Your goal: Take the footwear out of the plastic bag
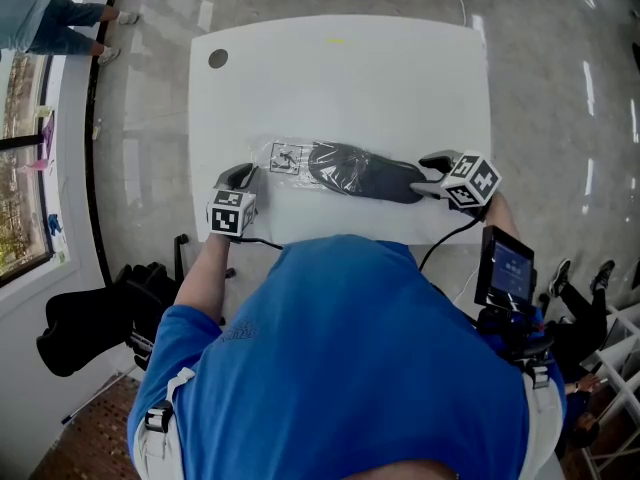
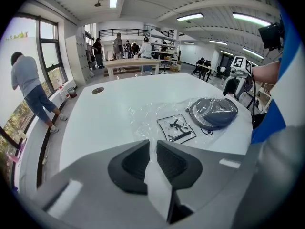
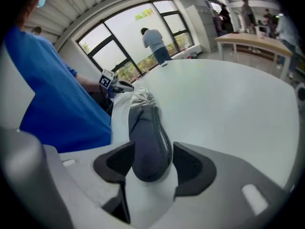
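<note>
Left gripper point(image 2: 152, 146) is clamped on the plastic bag point(image 2: 155, 120); right gripper point(image 3: 151, 152) is held apart around the shoe point(image 3: 147, 128).
The clear bag's near edge is pinched between the left jaws. The dark shoe is laid on the white table point(image 1: 350, 78), one end inside the bag, the other seen between the parted right jaws, ungripped.

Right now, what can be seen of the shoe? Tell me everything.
The shoe is dark grey, soft-looking, low and long, with a lighter textured edge along one side. It lies on the white table, lengthwise across the person's front. Its left half is inside the clear bag; its right half is bare. That bare end sits between the right gripper's open jaws; whether the pads touch it I cannot tell.
</note>
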`<state>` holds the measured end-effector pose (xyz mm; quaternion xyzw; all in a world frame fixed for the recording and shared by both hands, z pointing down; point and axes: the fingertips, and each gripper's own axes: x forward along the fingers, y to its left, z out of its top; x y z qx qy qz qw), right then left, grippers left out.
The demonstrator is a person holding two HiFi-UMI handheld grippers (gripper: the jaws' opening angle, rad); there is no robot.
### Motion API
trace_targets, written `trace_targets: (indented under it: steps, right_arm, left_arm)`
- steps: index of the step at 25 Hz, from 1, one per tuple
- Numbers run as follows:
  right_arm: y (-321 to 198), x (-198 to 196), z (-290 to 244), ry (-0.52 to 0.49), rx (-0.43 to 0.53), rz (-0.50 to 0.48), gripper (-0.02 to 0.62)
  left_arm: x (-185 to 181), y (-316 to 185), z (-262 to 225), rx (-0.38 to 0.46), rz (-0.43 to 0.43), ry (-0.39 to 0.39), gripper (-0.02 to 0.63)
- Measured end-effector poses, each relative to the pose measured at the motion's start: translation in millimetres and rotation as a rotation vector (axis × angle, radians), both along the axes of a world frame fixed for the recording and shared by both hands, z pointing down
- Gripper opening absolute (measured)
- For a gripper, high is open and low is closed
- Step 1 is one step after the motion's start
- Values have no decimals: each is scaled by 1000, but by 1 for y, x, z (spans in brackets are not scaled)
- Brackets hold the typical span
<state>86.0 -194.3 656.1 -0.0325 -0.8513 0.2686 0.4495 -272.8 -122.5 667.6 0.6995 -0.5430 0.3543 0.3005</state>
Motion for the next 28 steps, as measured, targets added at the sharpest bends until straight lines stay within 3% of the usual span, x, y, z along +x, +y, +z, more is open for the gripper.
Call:
trace_targets:
  steps: [3,7,14,17,22,28]
  right_arm:
    - [3,-25,-5,-7,-12,-119,242]
    - [13,-43,-2,2,-54,-203,244]
    - [30,-50,12,73,-31,-341,242]
    - [34,-48,12,92,-23,-387,199]
    - [36,-41,6,67,-56,-368,139]
    - [34,-19,5,71,-80,-310,121]
  left_arm:
    - [-1,2,-6,5,-8,-16,52]
    - [1,7,-13,9,-21,-15,51]
    - [-3,16,-14,9,-37,-13,48]
    - [-3,17,-14,7,-38,-14,48]
    - [-3,15,-13,4,-36,-17,48]
    - [-4,9,-10,9,-30,-19,48]
